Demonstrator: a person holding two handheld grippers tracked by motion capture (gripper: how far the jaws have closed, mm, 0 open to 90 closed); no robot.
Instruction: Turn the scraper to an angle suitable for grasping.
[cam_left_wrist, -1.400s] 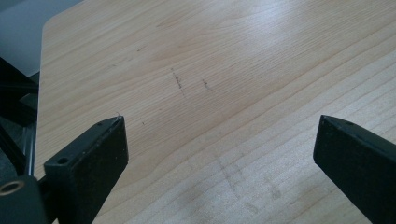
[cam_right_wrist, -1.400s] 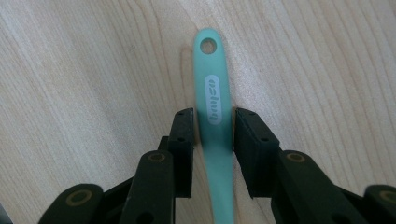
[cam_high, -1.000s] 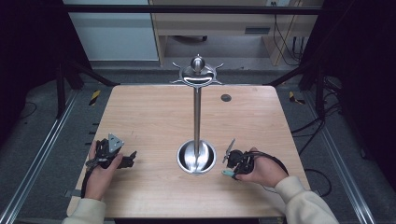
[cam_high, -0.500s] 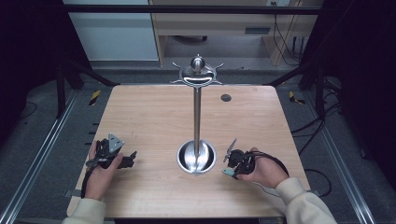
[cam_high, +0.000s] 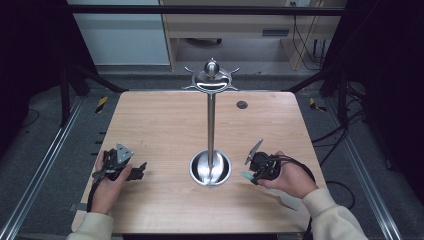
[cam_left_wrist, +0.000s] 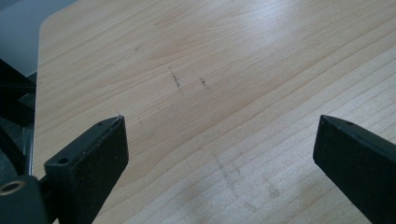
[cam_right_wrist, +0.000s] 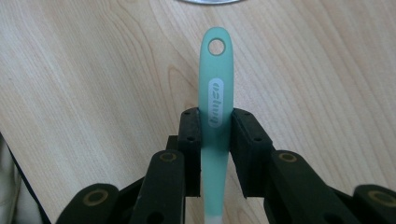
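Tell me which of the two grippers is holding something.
The right gripper: its jaws are shut on a teal handle with a hole at its tip. The left gripper stands wide open over the bare wooden table.

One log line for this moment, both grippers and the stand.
left gripper: open, empty, over table | right gripper: shut on teal handle, hole end forward | metal stand: upright, hooks bare

Mint-green handle (cam_right_wrist: 215, 93), perhaps a toothbrush, clamped.

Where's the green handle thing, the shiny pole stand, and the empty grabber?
green handle (cam_right_wrist: 216, 93): right gripper view, its middle by the label.
metal stand (cam_high: 211, 125): high view, its pole.
left gripper (cam_left_wrist: 219, 154): left gripper view, between its open jaws.
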